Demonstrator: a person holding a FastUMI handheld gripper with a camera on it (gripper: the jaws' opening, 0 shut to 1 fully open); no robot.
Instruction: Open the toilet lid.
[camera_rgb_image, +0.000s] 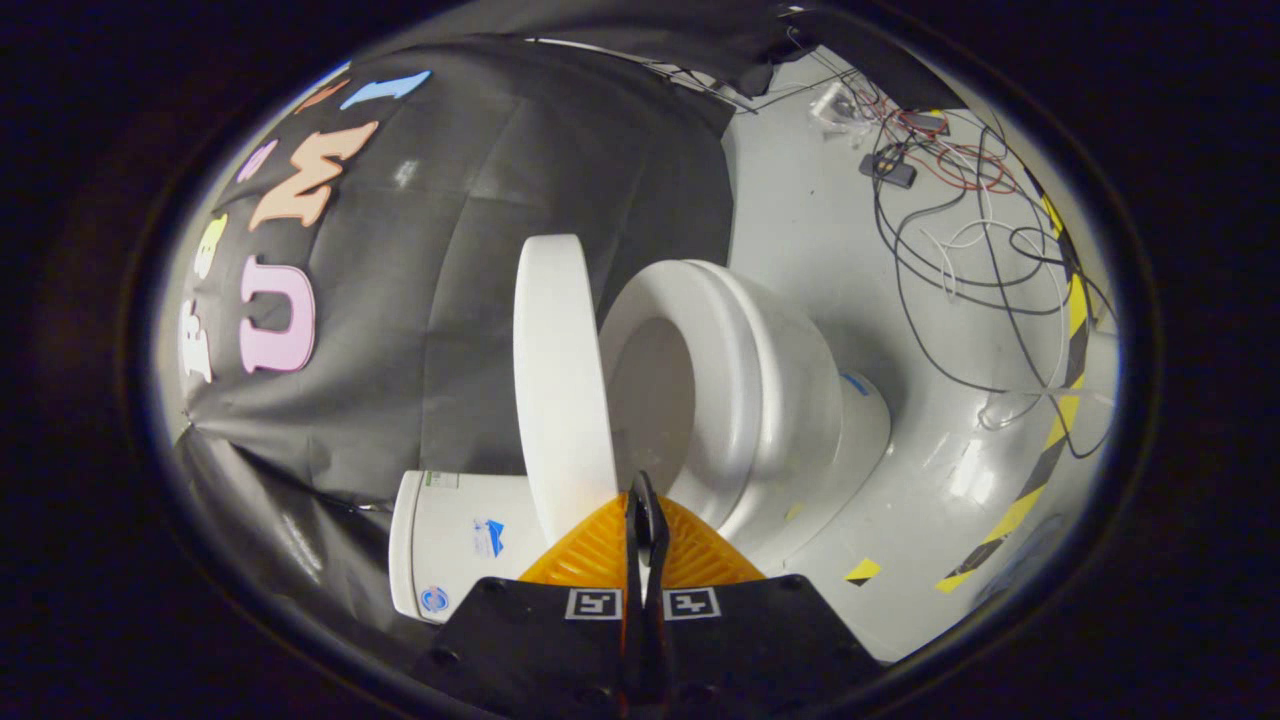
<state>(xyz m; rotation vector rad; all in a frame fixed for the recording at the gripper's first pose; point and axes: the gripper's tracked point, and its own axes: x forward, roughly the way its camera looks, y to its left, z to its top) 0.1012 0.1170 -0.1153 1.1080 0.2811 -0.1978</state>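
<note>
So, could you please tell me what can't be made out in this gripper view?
- Toilet tank: its near end is hidden behind the tongs, which are closed together with nothing between them.
- Lid: raised; its hinge is hidden behind the tong tips.
- Bowl: its bottom is too dim to make out.
- Cables on the floor: too small to trace.

Black cloth (480, 300) is hanging as the booth's wall, creased and folded, catching faint patches of light. Beside it a glossy pale floor (820, 260) is spreading out, reflecting soft glare. A tangle of black, white and red cables (960, 220) is lying across the floor, with a small dark box (888, 168) sitting among them. A strip of yellow-and-black hazard tape (1040, 470) is running along the floor's far side, with one short piece (862, 571) lying apart from it.
</note>
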